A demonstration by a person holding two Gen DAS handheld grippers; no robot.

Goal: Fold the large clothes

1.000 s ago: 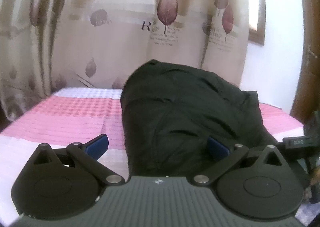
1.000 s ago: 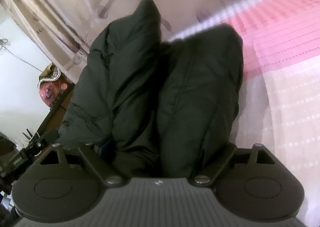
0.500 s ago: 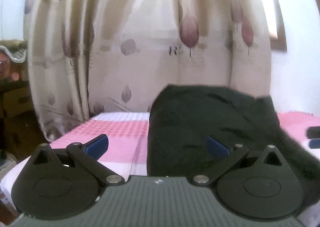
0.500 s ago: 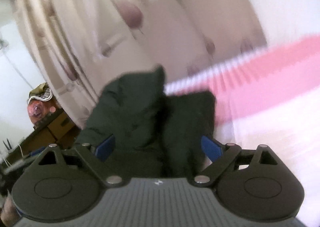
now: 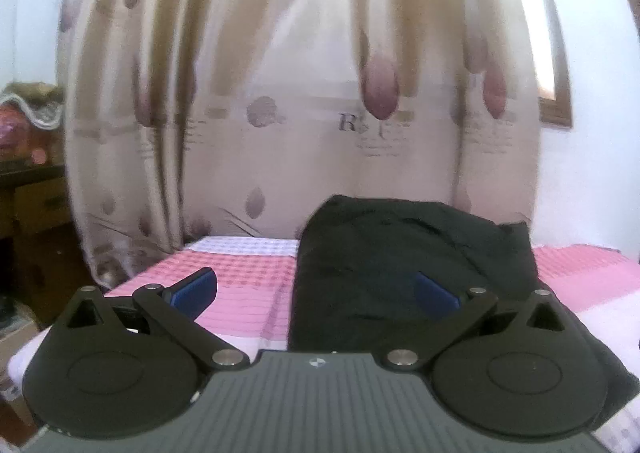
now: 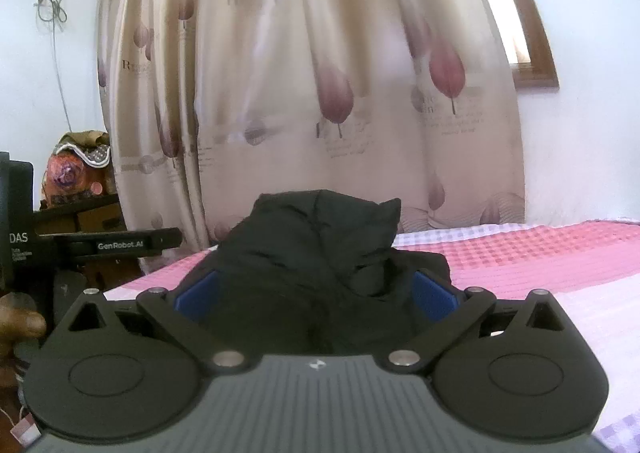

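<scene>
Black bar of left gripper [image 6: 120, 243]: "GenRobot.AI", white txt
Black box beside it [image 6: 16, 229]: "DAS" + small lines, illegible
Beige leaf-print curtain [image 5: 352, 123]: big "R", rest of script too blurred

The dark jacket [image 6: 304, 249] is matt, puffy quilted cloth. The bedspread [image 5: 244, 293] is pink waffle-textured fabric. The curtain [image 6: 320, 73] looks smooth with a faint sheen; the window frame [image 6: 536, 53] is brown wood.
</scene>
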